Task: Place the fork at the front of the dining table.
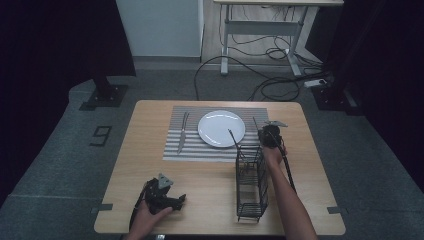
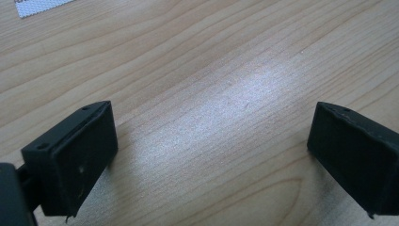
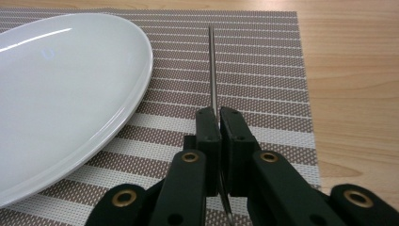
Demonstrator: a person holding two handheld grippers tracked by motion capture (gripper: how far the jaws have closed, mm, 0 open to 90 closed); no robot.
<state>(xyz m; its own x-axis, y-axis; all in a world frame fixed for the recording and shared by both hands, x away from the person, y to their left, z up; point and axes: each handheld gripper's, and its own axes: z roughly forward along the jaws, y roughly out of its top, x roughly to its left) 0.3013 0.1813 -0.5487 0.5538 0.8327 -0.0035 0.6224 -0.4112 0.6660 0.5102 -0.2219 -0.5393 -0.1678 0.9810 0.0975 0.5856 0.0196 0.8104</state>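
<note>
So right now I've got a thin metal utensil [image 3: 212, 66] pinched in the right gripper [image 3: 219, 123], jaws clamped tight on its handle end, with the shaft running out over the striped placemat [image 3: 263, 70] just right of the white plate [image 3: 61, 89]. Can't see its far tip, so knife or spoon, no idea. It's stiff, light and pretty slick, so I reckon it could swivel in the pads since I'm holding it near one end; a grip closer to the middle would feel safer. Open mat on the right side looks like plenty of room to lay it down, just gotta stay off the plate rim. The wire caddy [image 1: 251, 185] sits close to my forearm. Fork [image 1: 182, 132] is already on the left. Left gripper [image 2: 211, 141] is wide open, empty, resting near the table's [image 1: 210, 200] front edge.
</note>
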